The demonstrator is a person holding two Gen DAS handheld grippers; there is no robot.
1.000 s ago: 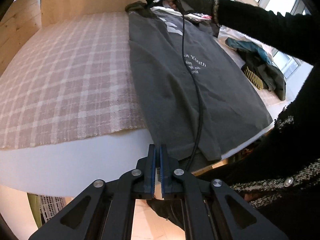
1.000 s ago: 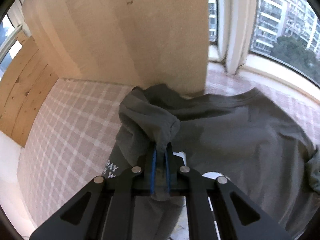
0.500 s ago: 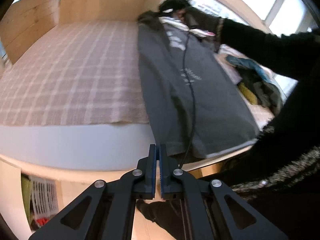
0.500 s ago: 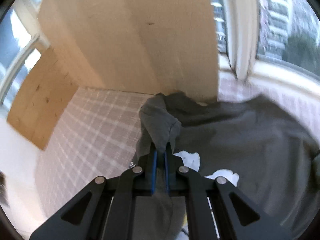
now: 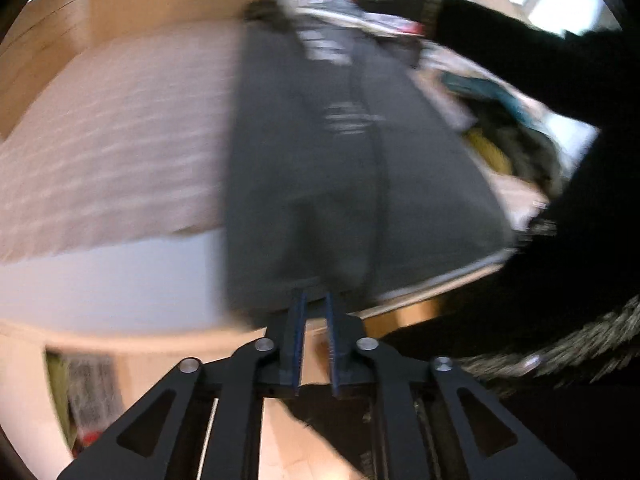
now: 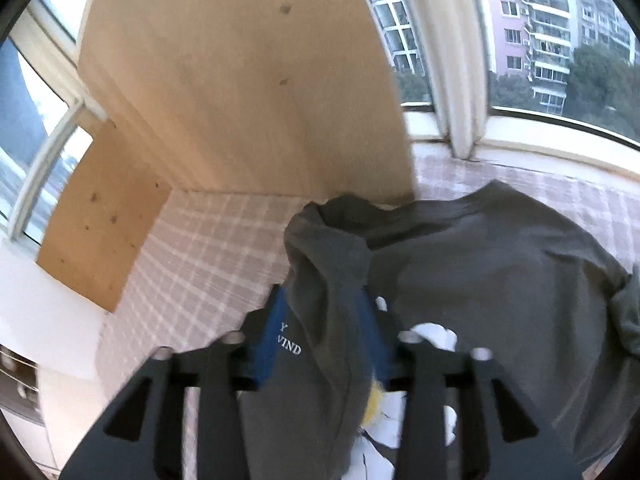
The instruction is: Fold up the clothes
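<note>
1. Plainly spread lengthwise over the plaid bedcover point(image 5: 120, 148): a dark grey T-shirt point(image 5: 320, 184), white lettering across its chest, hem hanging past the mattress edge point(image 5: 112, 280) toward the camera.
2. Blurred by motion throughout the left wrist view; print unreadable there, with a black cable point(image 5: 374, 184) running down the shirt's middle.
3. Left gripper point(image 5: 316, 312) just at the hanging hem, blue-lined fingers a narrow gap apart, no cloth clearly between them.
4. Right gripper point(image 6: 320, 320) with fingers spread wide, a bunched fold of the shirt's upper end point(image 6: 332, 256) lying loosely between them; letters "VIND" legible on the fabric beside the left finger.
5. Rest of the grey cloth point(image 6: 500, 280) spread rumpled to the right under the window point(image 6: 560, 40), against the wooden panel point(image 6: 240, 80).
6. White patterned fabric point(image 6: 432, 332) peeking out below the grey folds.
7. Black sleeve point(image 5: 520, 64) reaching across the far end of the shirt; heap of other clothes point(image 5: 512, 136) beside its right edge.
</note>
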